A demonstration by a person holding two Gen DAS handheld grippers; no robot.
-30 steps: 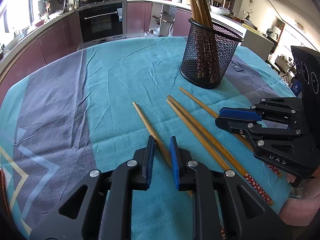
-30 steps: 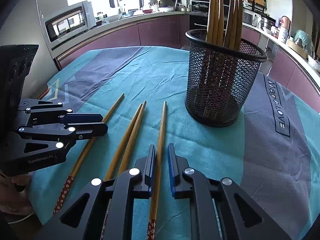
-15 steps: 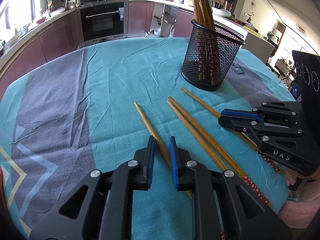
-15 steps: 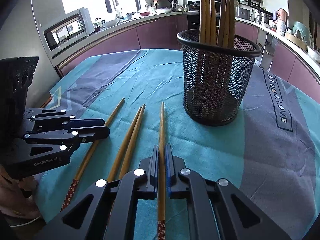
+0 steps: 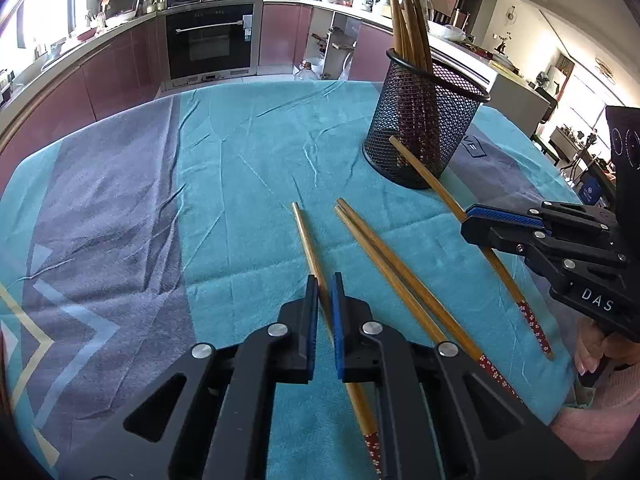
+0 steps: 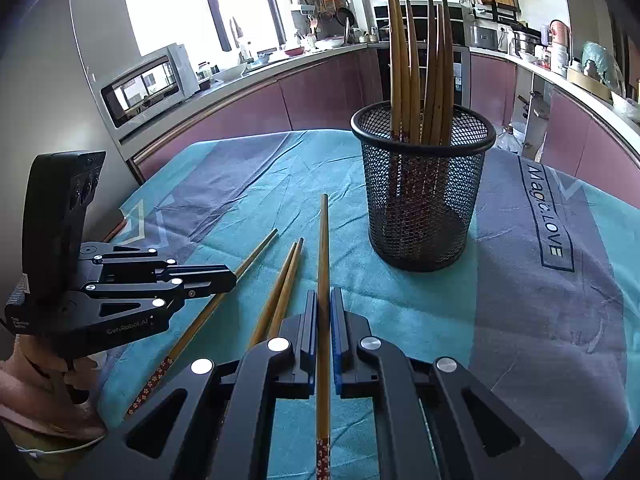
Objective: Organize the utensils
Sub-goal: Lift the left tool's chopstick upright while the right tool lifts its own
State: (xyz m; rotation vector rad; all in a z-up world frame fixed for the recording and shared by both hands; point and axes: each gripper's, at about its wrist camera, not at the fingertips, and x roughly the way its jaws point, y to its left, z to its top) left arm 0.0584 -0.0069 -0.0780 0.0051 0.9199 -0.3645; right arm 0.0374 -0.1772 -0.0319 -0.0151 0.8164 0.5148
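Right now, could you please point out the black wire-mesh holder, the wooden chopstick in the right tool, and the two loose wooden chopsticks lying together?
Black wire-mesh holder (image 6: 424, 204): right wrist view, front wall.
Wooden chopstick in right tool (image 6: 323, 248): right wrist view, bare shaft.
Two loose wooden chopsticks (image 5: 384, 260): left wrist view, mid-shafts.

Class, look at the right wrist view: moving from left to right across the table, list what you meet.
Left gripper → the chopstick it grips → pair of loose chopsticks → chopstick clamped in the right gripper → mesh holder → "Magic LOVE" lettering on the cloth.
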